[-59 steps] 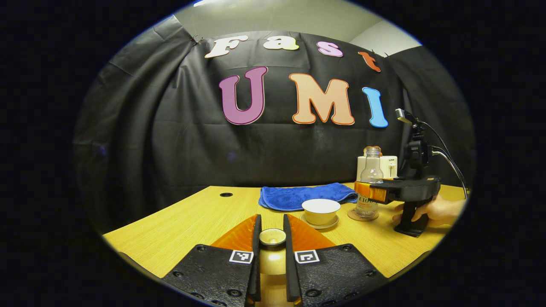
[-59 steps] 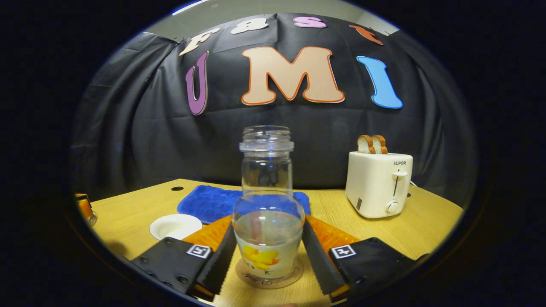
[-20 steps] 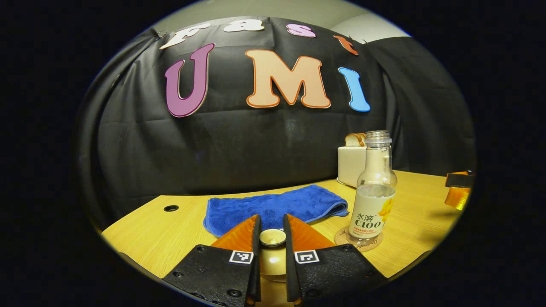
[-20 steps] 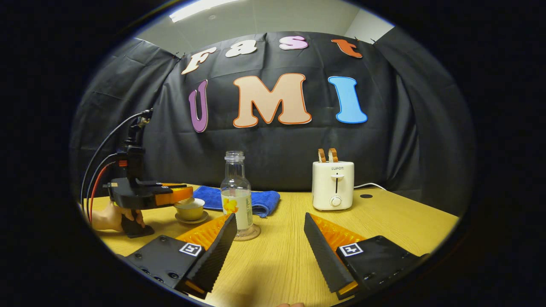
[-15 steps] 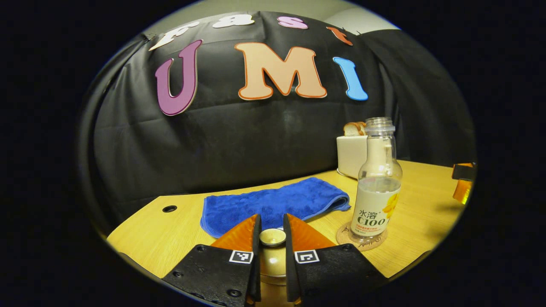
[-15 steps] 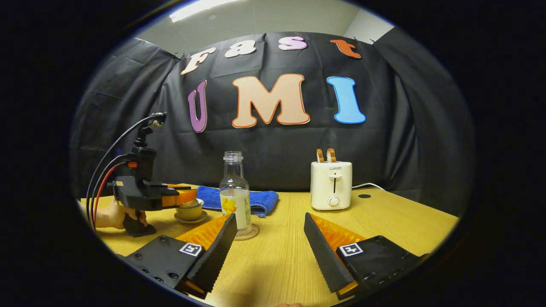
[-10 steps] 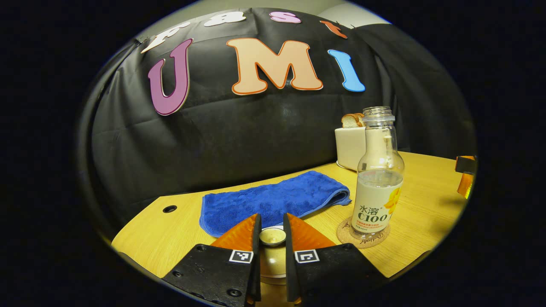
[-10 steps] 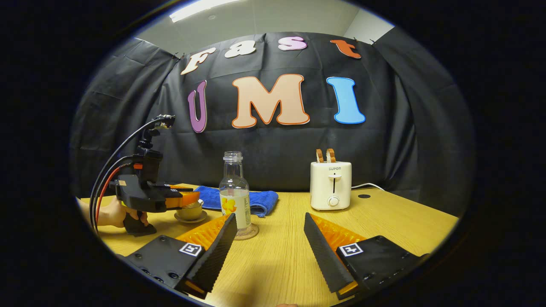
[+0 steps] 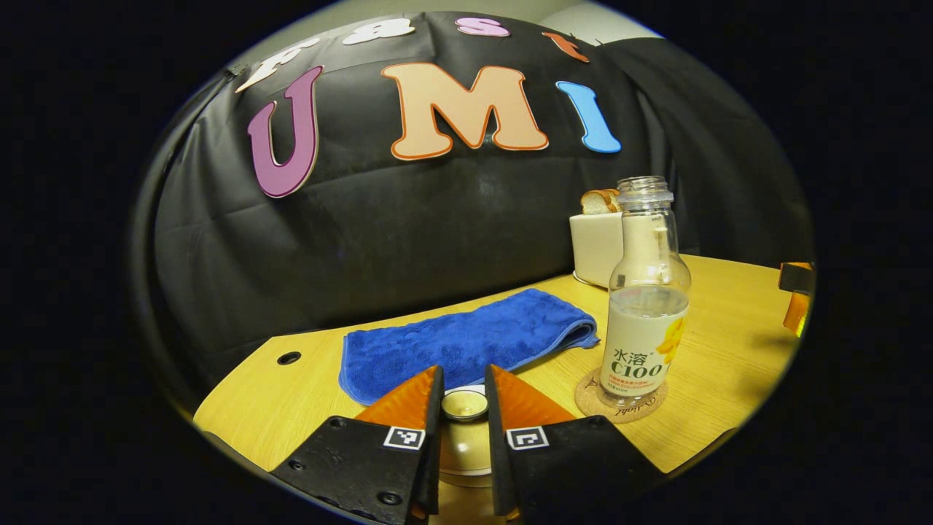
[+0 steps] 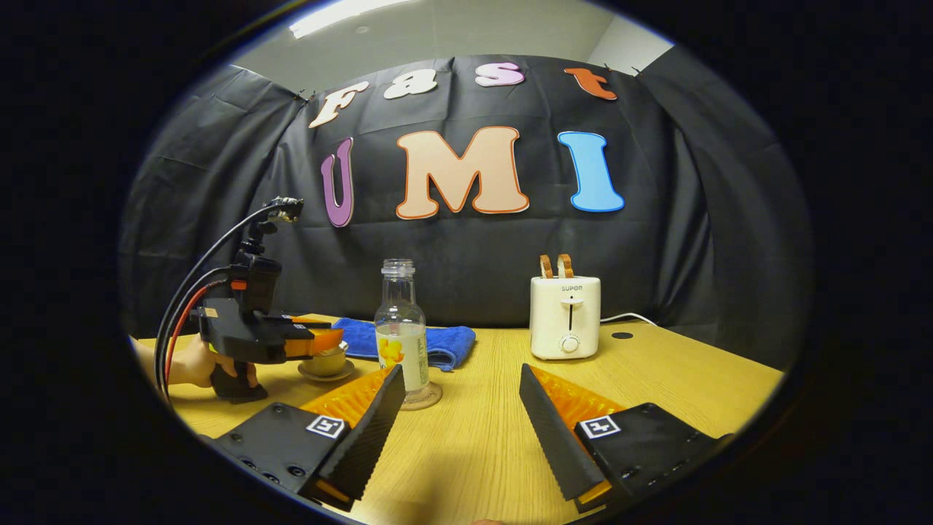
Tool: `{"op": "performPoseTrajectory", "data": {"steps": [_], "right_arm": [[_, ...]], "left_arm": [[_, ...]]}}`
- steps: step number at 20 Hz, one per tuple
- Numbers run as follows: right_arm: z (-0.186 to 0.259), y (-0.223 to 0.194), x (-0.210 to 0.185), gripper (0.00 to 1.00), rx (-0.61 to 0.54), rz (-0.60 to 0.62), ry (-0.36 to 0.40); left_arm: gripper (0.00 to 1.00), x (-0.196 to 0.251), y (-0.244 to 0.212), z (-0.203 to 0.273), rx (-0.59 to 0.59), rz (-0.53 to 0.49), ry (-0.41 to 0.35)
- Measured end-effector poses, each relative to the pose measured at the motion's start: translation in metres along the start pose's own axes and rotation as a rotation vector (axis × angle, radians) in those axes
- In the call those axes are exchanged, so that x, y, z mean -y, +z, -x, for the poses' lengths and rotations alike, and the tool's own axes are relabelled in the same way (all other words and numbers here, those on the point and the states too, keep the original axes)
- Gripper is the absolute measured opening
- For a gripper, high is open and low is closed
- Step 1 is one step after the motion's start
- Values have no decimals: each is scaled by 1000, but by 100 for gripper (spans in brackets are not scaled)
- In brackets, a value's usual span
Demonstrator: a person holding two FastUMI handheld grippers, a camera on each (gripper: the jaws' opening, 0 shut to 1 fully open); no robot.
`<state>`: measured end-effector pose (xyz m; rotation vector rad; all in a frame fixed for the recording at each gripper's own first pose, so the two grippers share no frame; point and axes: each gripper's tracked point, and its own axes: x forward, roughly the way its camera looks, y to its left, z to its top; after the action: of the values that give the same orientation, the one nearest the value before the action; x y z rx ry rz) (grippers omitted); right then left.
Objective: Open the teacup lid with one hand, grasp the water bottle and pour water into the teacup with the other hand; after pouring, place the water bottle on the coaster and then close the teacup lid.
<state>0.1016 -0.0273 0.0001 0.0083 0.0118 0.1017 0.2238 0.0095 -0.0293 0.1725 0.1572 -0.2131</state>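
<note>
The lid (image 9: 465, 405) sits clamped by its knob in our left hand-held gripper (image 9: 463, 399), low over the teacup (image 10: 324, 360) for closing. Our right hand-held gripper (image 10: 461, 386) hangs apart, free of the bottle (image 10: 401, 333) standing on its coaster (image 9: 620, 394). A towel (image 9: 461, 339) and toaster (image 10: 566, 316) share the wooden desk (image 10: 474, 445).

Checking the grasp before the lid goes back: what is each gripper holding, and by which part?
The left gripper holds the teacup lid by its top knob. The right gripper is open, holding nothing.
</note>
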Motion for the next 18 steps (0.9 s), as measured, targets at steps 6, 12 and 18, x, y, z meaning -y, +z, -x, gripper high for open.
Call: {"op": "performPoseTrajectory", "data": {"steps": [6,12,18], "right_arm": [[1,0,1,100,0,0,-7],[1,0,4,100,1,2,-21],[4,0,4,100,3,3,-36]], "left_arm": [[55,-10,9,9,68,48,42],[90,-27,15,28,146,129,104],[90,-18,11,72,165,175,106]]}}
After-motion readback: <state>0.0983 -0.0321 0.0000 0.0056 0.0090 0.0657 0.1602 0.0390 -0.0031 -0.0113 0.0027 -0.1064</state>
